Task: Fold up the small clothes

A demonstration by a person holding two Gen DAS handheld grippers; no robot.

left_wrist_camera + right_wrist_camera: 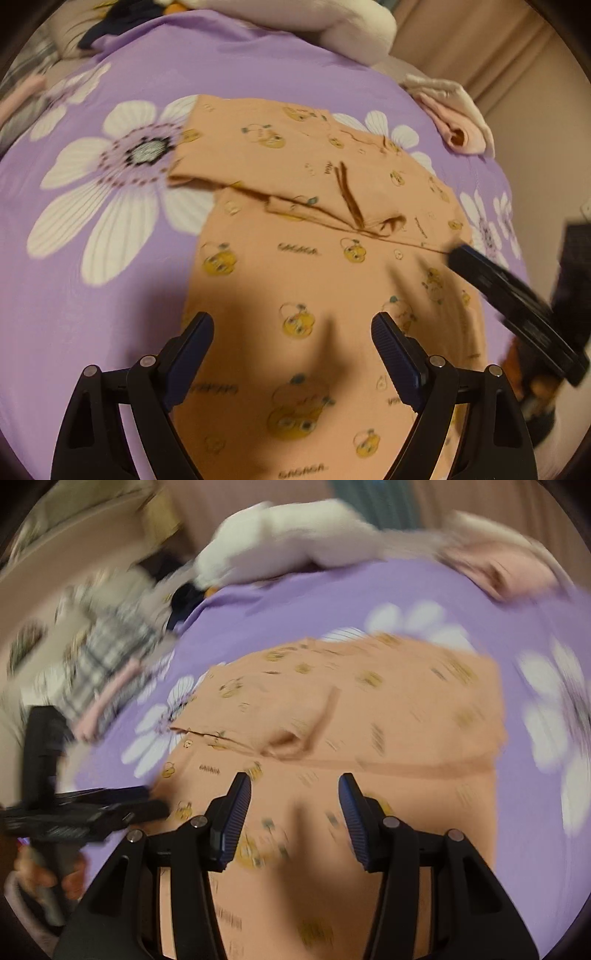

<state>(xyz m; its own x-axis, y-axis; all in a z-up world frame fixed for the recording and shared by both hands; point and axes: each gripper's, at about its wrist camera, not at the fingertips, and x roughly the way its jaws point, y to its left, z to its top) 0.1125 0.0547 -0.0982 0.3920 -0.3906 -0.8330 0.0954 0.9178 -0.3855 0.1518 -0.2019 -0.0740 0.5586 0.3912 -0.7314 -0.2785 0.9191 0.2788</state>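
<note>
Orange shirt [303,266] lies lengthwise toward the bed's [110,295] far edge, under the open, empty left gripper [291,325] and right gripper [295,786].

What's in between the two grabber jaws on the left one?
Only the orange shirt shows between the open jaws of the left gripper, in the left wrist view. Nothing is pinched there.

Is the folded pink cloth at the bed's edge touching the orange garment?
Apart. In the left wrist view, a strip of purple bedsheet shows plainly between the pink cloth and the orange garment.
</note>
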